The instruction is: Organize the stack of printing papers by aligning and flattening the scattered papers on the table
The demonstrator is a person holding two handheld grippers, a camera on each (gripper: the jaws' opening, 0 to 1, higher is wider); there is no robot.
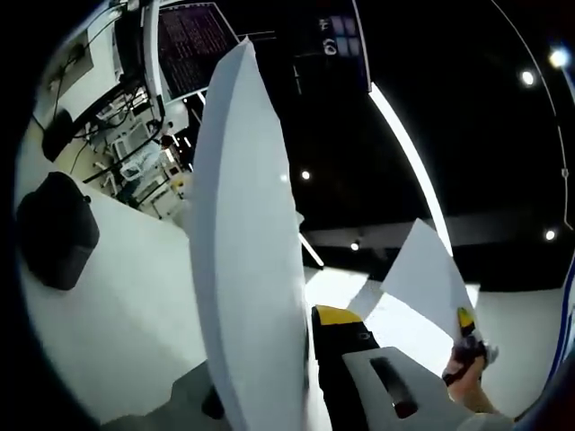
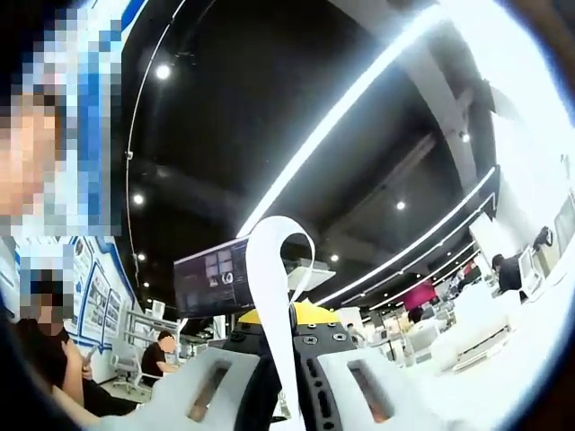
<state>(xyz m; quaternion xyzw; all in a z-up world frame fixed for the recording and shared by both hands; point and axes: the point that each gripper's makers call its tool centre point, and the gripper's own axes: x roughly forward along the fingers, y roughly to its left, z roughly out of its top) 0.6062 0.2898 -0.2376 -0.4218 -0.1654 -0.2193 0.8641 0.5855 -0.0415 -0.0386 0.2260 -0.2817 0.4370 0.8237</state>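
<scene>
A white stack of printing paper (image 1: 243,233) stands edge-on and rises tall through the left gripper view. My left gripper (image 1: 304,346) is shut on its lower edge; its right jaw with a yellow tip shows beside the paper, and the other jaw is hidden behind it. At the lower right, my right gripper (image 1: 465,337), held by a hand, grips another white sheet (image 1: 427,274) lifted off the table. In the right gripper view a paper edge (image 2: 274,287) curls over between the jaws of the right gripper (image 2: 283,364), which is shut on it and points up at the ceiling.
The white table (image 1: 117,305) spreads to the left with a black boxy object (image 1: 58,229) on it. Behind stand a monitor (image 1: 193,40) and cabled equipment (image 1: 126,135). Several people (image 2: 162,355) sit or stand in the background near another screen (image 2: 211,274).
</scene>
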